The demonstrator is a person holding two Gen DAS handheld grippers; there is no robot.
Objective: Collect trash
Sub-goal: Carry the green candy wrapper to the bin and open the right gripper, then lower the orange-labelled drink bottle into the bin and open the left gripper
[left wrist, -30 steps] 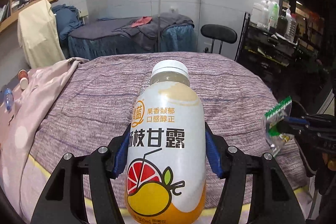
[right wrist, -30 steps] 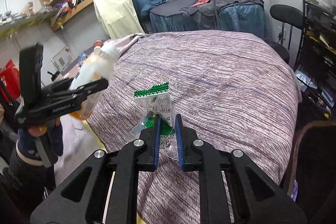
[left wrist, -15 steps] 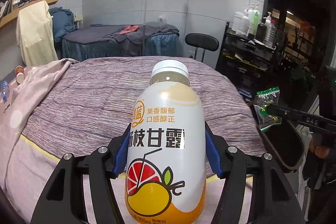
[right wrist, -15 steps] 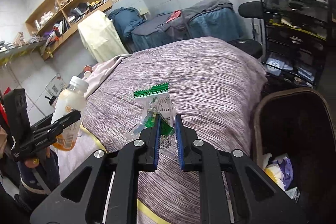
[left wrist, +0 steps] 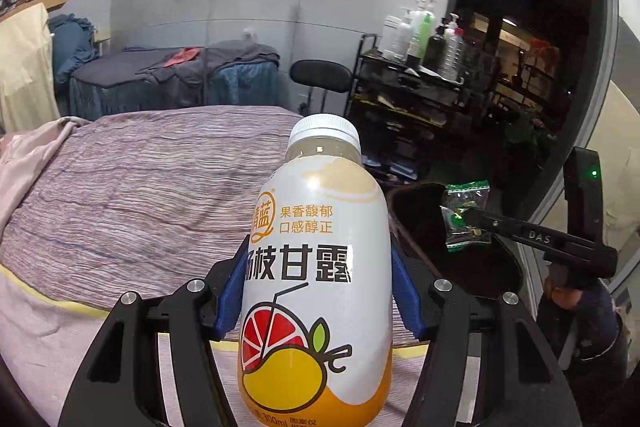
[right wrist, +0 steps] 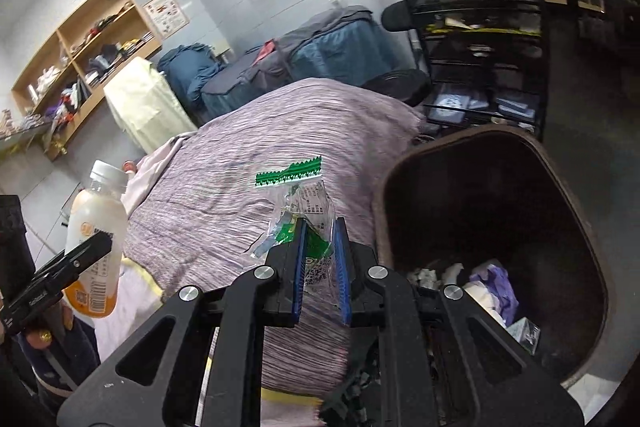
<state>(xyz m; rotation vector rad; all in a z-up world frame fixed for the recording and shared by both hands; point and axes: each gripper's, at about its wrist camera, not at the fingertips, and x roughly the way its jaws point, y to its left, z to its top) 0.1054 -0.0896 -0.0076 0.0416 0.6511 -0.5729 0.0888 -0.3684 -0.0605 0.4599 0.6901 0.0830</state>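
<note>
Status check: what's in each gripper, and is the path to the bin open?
Left hand-held gripper clamped on juice bottle. Right hand-held gripper shut on green-edged wrapper. Brown bin beside the bed, mouth open, trash inside; nothing blocking.

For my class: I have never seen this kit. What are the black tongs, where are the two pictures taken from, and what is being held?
A person holds a hand-held grasping tool in each hand, with a camera on each looking along its two fingers. One picture is from the left tool, clamped on a juice bottle. The other is from the right tool, pinching a clear green-edged wrapper. Below lies a bed with a striped purple blanket. Beside it stands a dark bin with rubbish inside.
</note>
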